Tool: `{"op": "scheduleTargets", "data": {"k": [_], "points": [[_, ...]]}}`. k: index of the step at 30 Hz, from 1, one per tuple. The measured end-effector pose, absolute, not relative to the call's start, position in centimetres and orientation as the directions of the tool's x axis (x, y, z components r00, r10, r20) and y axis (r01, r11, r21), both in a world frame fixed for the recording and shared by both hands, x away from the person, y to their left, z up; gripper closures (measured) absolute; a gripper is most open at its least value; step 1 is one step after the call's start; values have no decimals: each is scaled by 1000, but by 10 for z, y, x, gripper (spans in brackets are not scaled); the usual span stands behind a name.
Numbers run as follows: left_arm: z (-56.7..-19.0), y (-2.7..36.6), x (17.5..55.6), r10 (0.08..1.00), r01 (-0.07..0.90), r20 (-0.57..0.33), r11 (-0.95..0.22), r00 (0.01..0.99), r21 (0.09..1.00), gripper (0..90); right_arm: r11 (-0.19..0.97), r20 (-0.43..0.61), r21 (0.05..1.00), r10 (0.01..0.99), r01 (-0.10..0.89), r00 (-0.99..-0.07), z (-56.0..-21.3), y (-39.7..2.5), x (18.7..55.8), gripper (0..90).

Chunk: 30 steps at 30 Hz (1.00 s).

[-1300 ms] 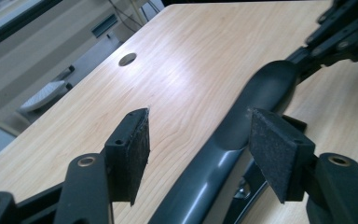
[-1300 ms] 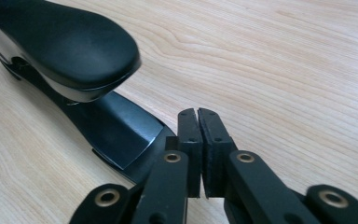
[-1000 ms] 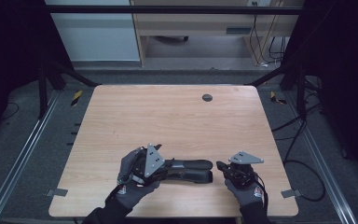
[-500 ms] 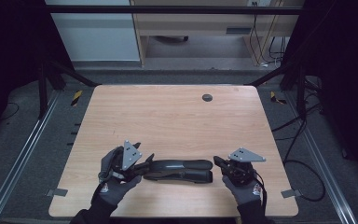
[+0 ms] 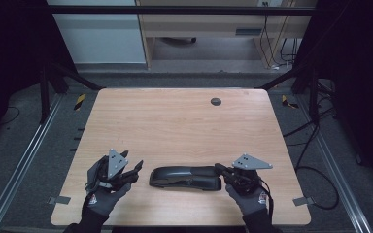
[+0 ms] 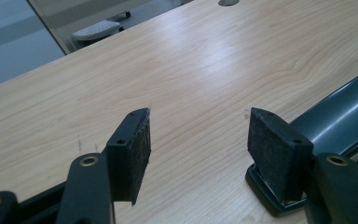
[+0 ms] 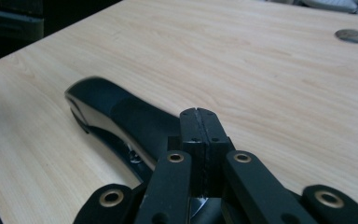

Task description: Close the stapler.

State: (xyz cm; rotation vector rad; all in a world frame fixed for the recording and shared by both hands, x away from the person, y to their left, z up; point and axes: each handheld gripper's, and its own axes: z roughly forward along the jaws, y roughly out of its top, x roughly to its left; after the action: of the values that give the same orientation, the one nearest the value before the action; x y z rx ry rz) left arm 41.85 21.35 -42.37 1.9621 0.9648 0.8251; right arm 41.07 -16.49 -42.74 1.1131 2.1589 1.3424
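Observation:
A black stapler (image 5: 184,177) lies lengthwise near the front edge of the wooden table (image 5: 175,121). My left gripper (image 5: 135,171) is just left of the stapler's left end, open and holding nothing. In the left gripper view, the left gripper (image 6: 198,135) has bare table between its pads, and the stapler (image 6: 340,116) sits beside the right pad. My right gripper (image 5: 219,169) rests at the stapler's right end. In the right gripper view, the right gripper (image 7: 199,116) has its jaws pressed flat together above the rear of the stapler (image 7: 121,116).
A round cable hole (image 5: 215,101) sits in the table's far side. Behind the table stand a white cabinet (image 5: 97,34) and a wooden desk (image 5: 199,24). Cables (image 5: 311,141) trail over the floor at the right.
My left gripper has drawn back to the left off the stapler's left end, and its jaws now stand apart. The right gripper and the stapler have stayed in place.

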Motion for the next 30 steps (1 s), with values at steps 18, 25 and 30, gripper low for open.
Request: {"op": "scheduleTargets", "data": {"k": [18, 25, 30], "points": [[-443, 235, 412, 870, 385, 181, -378, 458, 842, 393, 244, 89, 845, 814, 475, -575, -448, -163, 408, 900], [-444, 238, 411, 874, 391, 177, -373, 453, 842, 392, 226, 103, 846, 819, 483, -564, -449, -163, 407, 900], [-444, 241, 410, 877, 394, 173, -368, 449, 842, 391, 244, 78, 848, 821, 470, -565, -452, -162, 406, 900]]}}
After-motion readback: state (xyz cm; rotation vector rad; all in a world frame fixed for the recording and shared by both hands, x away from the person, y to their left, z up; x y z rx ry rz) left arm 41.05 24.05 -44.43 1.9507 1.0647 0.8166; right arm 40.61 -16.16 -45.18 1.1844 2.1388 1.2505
